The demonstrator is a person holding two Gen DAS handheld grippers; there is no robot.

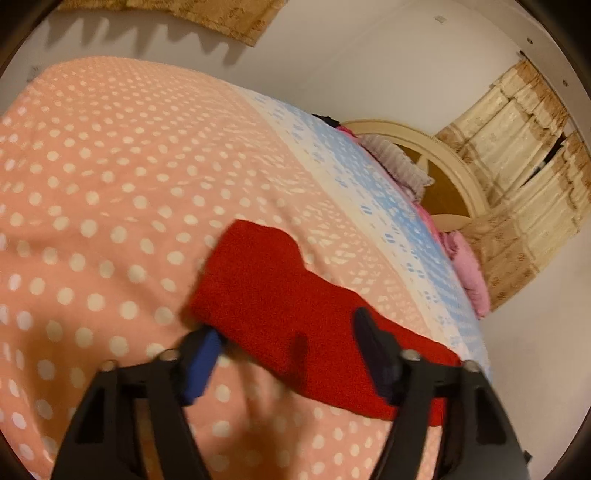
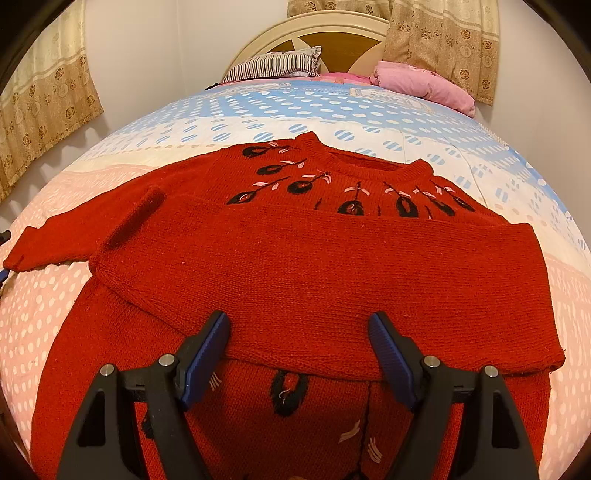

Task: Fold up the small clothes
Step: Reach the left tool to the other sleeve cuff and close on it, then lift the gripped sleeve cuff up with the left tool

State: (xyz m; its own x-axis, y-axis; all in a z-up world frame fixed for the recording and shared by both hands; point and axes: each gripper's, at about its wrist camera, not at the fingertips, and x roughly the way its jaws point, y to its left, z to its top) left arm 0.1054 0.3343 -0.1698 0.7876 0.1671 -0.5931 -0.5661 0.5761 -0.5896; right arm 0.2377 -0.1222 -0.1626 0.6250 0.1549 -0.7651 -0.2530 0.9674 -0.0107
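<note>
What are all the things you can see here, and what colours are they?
sweater: one, red with black flowers, spread on the bed, one sleeve folded across its front
quilt: one, pink and blue with white dots, covering the bed
striped pillow: one, dark and white, by the headboard
pink bedding: one bundle, beside the pillow
headboard: one, cream and brown
curtains: beige, flowery, along the walls
left tool: open around the sweater's other sleeve
right tool: open, above the sweater

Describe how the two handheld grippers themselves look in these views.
The left gripper and right gripper look alike: two black plastic fingers with triangular cutouts, silver pivot bolts, and ribbed blue pads on the inner faces. No cables, markings, hands or sleeves are visible.
</note>
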